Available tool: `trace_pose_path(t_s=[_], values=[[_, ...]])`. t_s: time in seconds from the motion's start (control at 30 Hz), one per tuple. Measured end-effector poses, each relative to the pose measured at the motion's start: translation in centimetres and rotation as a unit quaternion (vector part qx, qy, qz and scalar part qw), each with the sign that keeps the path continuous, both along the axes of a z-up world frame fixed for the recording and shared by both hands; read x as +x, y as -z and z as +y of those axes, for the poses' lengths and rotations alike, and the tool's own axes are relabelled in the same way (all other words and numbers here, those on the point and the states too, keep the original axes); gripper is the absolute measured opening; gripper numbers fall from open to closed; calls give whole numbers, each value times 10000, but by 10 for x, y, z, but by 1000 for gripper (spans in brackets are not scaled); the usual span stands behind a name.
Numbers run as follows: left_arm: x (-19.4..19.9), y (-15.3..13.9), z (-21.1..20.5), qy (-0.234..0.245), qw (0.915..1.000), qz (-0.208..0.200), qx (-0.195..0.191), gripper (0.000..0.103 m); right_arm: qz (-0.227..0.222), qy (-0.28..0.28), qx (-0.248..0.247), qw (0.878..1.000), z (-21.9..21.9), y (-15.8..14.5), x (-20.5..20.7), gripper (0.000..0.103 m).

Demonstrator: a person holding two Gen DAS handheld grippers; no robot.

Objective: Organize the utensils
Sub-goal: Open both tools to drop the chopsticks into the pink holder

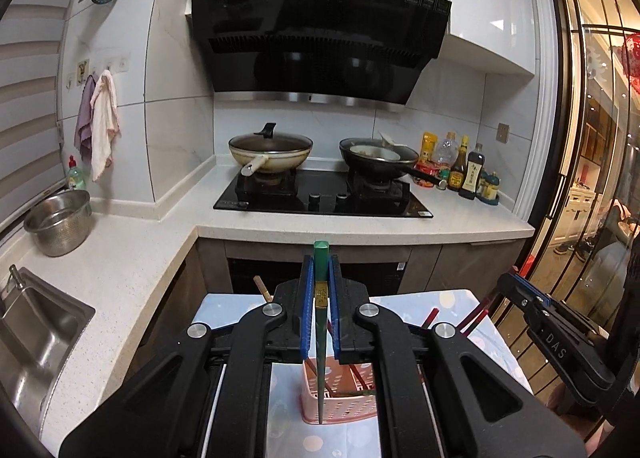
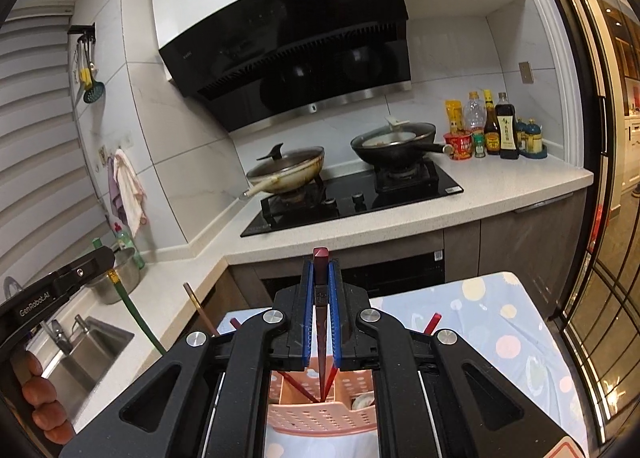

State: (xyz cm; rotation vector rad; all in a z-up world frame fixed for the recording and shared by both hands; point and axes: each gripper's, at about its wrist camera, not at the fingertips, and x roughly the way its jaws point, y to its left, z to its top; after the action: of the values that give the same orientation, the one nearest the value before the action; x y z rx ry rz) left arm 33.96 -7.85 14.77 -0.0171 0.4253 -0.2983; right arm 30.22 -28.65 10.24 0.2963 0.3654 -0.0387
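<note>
My left gripper is shut on a green chopstick that stands upright, its tip just outside the front wall of a pink perforated utensil basket. My right gripper is shut on a dark red chopstick whose tip reaches down into the same pink basket, where other red chopsticks lean. A brown chopstick sticks up at the left. The left gripper with its green chopstick shows at the left of the right wrist view. The right gripper body shows at the right of the left wrist view.
The basket stands on a small table with a dotted blue cloth. Behind are the counter, a gas hob with two pans, sauce bottles, a steel colander and a sink. A glass door is at the right.
</note>
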Motion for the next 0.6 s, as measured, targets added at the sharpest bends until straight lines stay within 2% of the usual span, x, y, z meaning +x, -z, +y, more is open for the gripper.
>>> trace_pose_path(t_s=[0.1, 0.4, 0.6], values=[[3, 1, 2, -15, 10000, 34, -43, 7, 60, -7, -3, 10000, 1, 7, 3, 7], [-3, -30, 6, 26, 9993, -345, -166, 7, 30, -43, -17, 10000, 3, 5, 6, 7], [9, -19, -1, -16, 9997, -228, -57, 7, 160, -50, -41, 9999, 4, 16, 11, 7]])
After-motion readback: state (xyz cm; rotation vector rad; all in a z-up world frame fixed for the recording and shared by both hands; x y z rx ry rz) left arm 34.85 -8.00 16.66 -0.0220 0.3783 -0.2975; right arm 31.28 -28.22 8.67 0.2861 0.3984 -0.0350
